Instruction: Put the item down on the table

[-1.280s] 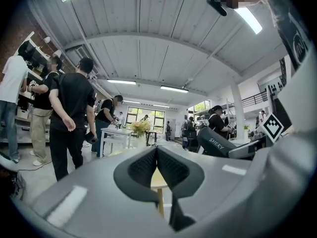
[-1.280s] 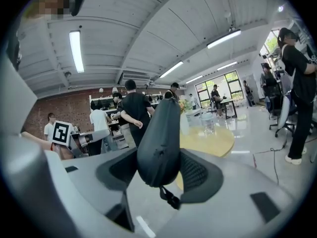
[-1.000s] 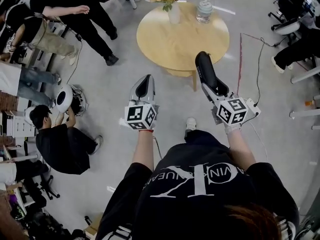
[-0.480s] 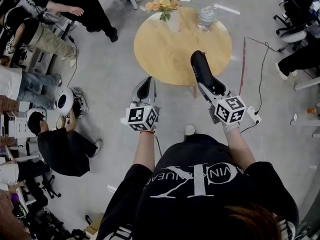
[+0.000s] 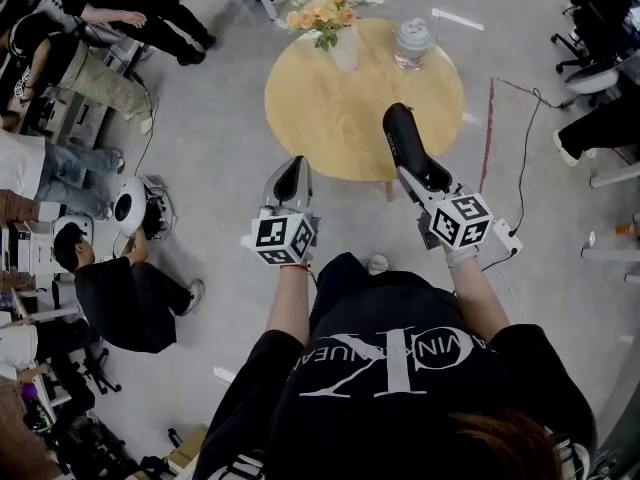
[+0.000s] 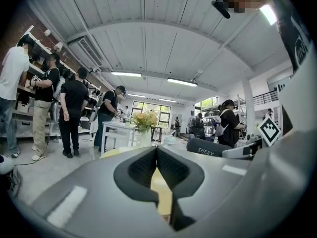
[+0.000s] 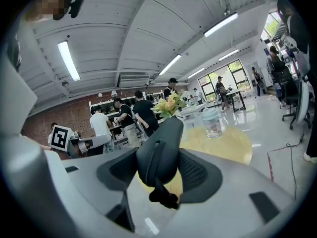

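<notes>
A long black padded item (image 5: 404,140) sticks forward out of my right gripper (image 5: 424,177), whose jaws are shut on its near end; its tip hangs over the near edge of the round wooden table (image 5: 335,108). In the right gripper view the item (image 7: 161,148) stands up between the jaws and hides part of the table (image 7: 233,143). My left gripper (image 5: 290,173) is shut and holds nothing, just short of the table's near left edge. The left gripper view shows its pads (image 6: 148,165) closed together and the black item (image 6: 208,148) off to the right.
On the table's far side stand a vase of flowers (image 5: 335,18) and a lidded glass jar (image 5: 412,43). Several people stand or sit at the left (image 5: 120,288). A red cable (image 5: 488,118) runs over the floor right of the table. Chairs (image 5: 600,68) are at the right.
The person has stepped a little toward the table, one leg now forward under the grippers. Both grippers stay as they were, the right still holding the black item.
</notes>
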